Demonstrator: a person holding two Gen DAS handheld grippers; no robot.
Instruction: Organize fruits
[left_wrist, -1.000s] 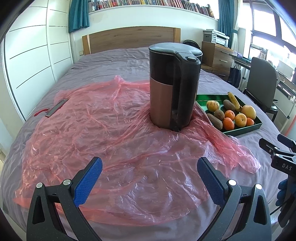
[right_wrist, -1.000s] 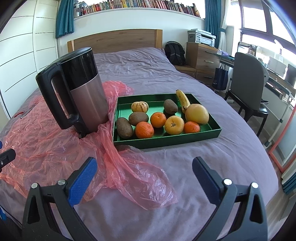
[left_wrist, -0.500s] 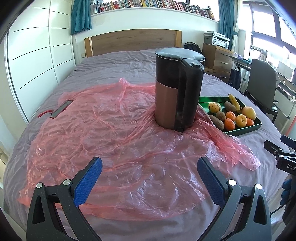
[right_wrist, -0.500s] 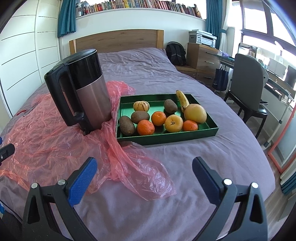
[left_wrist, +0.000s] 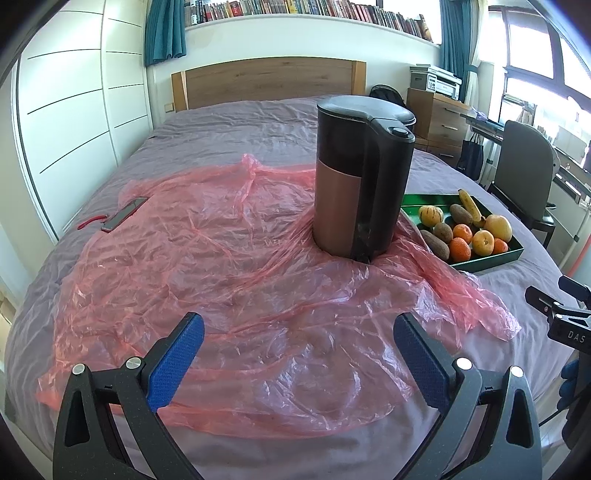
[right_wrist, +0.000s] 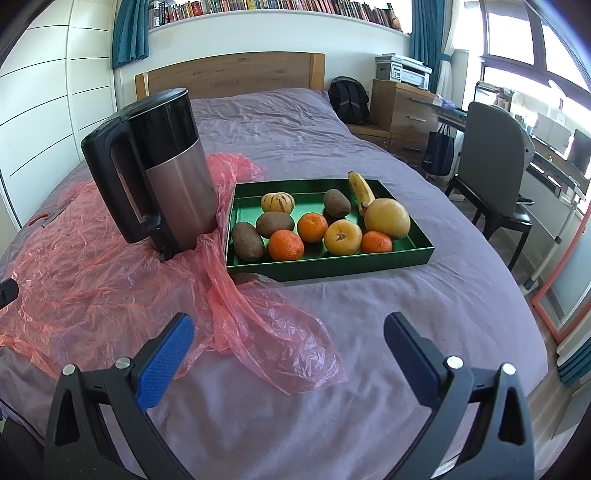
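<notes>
A green tray (right_wrist: 332, 267) on the purple bed holds several fruits: oranges (right_wrist: 286, 244), brown kiwis (right_wrist: 275, 224), a banana (right_wrist: 360, 190), a large yellow grapefruit (right_wrist: 388, 218) and a striped yellow fruit (right_wrist: 277, 202). The tray also shows at the right of the left wrist view (left_wrist: 491, 258). My right gripper (right_wrist: 288, 354) is open and empty, well short of the tray. My left gripper (left_wrist: 297, 356) is open and empty above the pink plastic sheet (left_wrist: 221, 266).
A black and steel kettle (right_wrist: 162, 181) stands on the pink plastic (right_wrist: 110, 280) just left of the tray. A phone (left_wrist: 125, 218) lies at the sheet's far left edge. A grey chair (right_wrist: 491, 162) and a wooden dresser (right_wrist: 402, 107) stand right of the bed.
Both grippers have drawn back a little from the kettle and tray, which now look smaller. Nothing was grasped or moved on the bed.
</notes>
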